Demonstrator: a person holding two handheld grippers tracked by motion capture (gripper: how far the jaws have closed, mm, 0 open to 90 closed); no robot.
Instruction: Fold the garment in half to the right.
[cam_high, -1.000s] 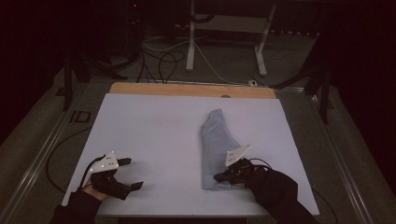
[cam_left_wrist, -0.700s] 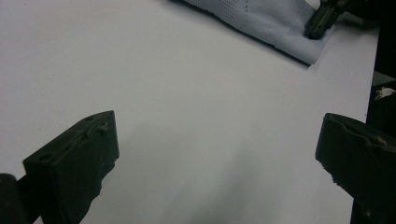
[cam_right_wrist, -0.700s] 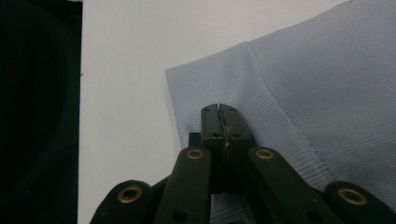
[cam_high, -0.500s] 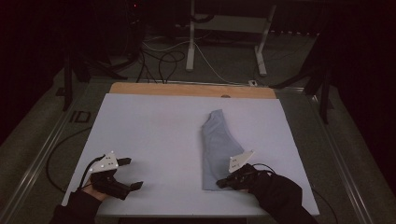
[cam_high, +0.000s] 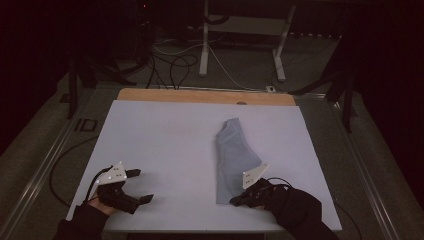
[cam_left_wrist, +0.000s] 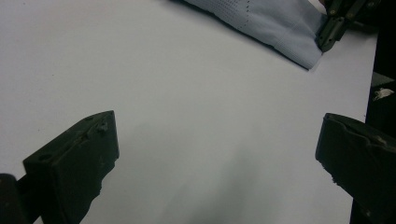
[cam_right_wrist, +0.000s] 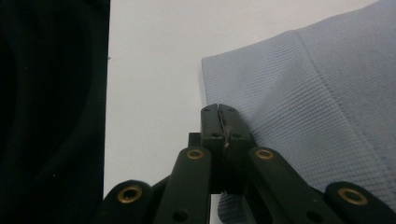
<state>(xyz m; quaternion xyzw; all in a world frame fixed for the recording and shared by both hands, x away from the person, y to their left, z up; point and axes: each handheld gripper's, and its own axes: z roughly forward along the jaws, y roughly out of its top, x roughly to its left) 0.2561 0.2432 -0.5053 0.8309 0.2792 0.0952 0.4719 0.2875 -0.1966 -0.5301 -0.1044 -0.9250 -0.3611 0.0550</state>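
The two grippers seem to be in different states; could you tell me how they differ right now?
The left gripper has its jaws wide apart over bare table, holding nothing. The right gripper has its jaws shut together at the near edge of the light blue cloth. Both are black and hand-held near the table's front edge.

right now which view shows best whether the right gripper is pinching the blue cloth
The right gripper view: the right gripper has its jaws pressed together at the edge of the blue cloth, though the pinch itself is hidden. The high view shows it small and dark at the cloth's near end; the left gripper view catches its tip at the cloth's corner.
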